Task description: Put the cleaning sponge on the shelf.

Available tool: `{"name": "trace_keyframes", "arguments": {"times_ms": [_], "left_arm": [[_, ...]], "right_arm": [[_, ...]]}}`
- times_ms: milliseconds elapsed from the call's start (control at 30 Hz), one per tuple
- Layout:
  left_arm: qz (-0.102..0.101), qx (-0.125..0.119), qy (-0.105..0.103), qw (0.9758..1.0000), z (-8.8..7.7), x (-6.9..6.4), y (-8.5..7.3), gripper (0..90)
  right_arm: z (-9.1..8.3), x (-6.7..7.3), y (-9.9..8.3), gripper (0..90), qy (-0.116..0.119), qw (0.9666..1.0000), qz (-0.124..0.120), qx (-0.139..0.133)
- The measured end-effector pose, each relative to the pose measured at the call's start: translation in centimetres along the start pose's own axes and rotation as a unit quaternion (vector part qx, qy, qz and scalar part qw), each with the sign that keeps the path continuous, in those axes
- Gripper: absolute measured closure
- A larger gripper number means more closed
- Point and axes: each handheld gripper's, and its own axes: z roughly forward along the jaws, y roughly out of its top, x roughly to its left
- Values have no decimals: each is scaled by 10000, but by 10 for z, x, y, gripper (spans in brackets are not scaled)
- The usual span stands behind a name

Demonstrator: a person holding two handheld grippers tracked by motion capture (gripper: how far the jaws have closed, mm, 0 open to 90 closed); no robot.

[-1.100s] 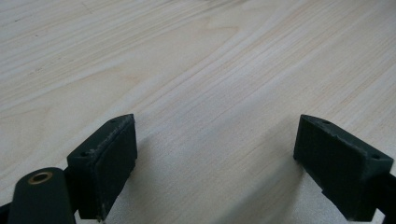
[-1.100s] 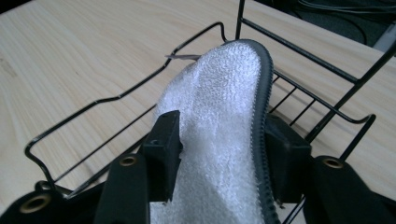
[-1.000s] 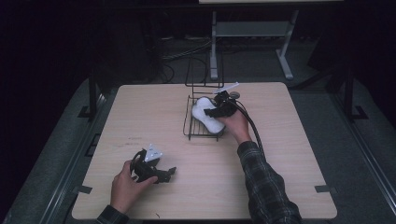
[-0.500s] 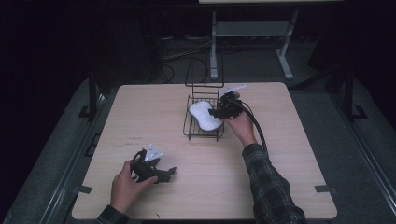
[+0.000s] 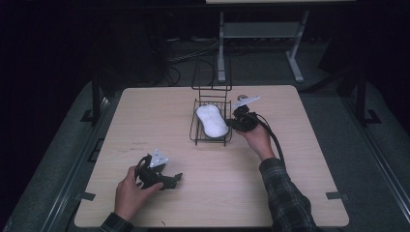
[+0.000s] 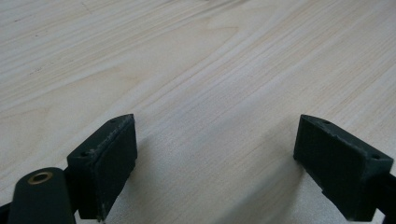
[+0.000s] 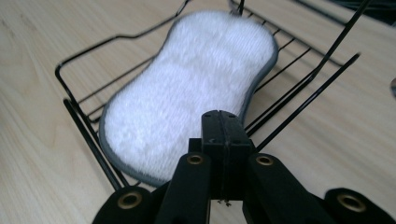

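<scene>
We see white sponge (image 7: 187,98) lying in wire basket (image 7: 84,123) on counter (image 5: 290,159). Right claw (image 7: 223,128) just snapped closed, empty, beside basket. Left claw (image 6: 217,168) wide, empty, over bare counter.

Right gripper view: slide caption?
Shut right gripper with empty black jaws beside a white fluffy sponge lying in a black wire rack.
</scene>
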Motion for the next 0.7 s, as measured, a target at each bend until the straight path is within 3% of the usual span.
{"name": "trace_keyframes", "arguments": {"times_ms": [200, 700], "left_arm": [[-9, -7, -4, 10000, 0, 0, 0, 125], [-1, -8, 2, 10000, 0, 0, 0, 125]], "right_arm": [[7, 5, -6, 899, 123, 9999, -8, 64], [17, 25, 1, 899, 399, 9990, -175, 51]]}}
